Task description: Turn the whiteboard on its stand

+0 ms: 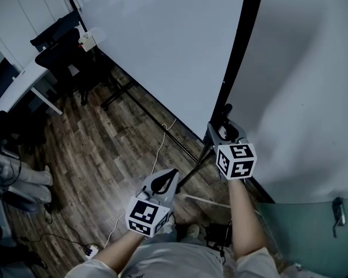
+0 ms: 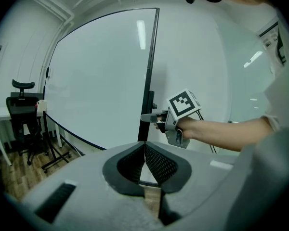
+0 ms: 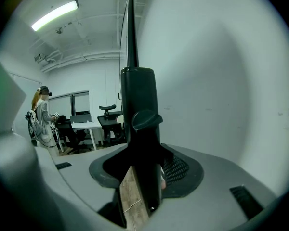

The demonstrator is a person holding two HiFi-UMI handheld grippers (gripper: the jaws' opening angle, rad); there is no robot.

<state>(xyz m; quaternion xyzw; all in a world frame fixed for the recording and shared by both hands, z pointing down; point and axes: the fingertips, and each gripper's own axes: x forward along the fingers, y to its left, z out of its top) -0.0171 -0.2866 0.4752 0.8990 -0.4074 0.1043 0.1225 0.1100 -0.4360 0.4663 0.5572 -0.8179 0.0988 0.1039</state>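
Right gripper view: person (image 3: 40, 115) beyond whiteboard (image 3: 131, 52)

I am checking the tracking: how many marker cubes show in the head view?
2. One marker cube on the left gripper, low centre; another on the right gripper, by the whiteboard. None seems hidden.

The floor (image 1: 104, 149) is dark wood plank, worn and streaked with glare, and a pale cable (image 1: 160, 145) trails across it toward a power strip (image 1: 91, 250) near the bottom edge of the head view. A plain white wall (image 1: 313, 68) fills the right side. At the upper left a black office chair (image 1: 64, 54) with a headrest stands beside a white desk (image 1: 20, 88). In the right gripper view a person (image 3: 40, 117) stands far back near that furniture, and a long strip light (image 3: 54, 15) glows on the white ceiling (image 3: 86, 42) — the room's brightest spot.
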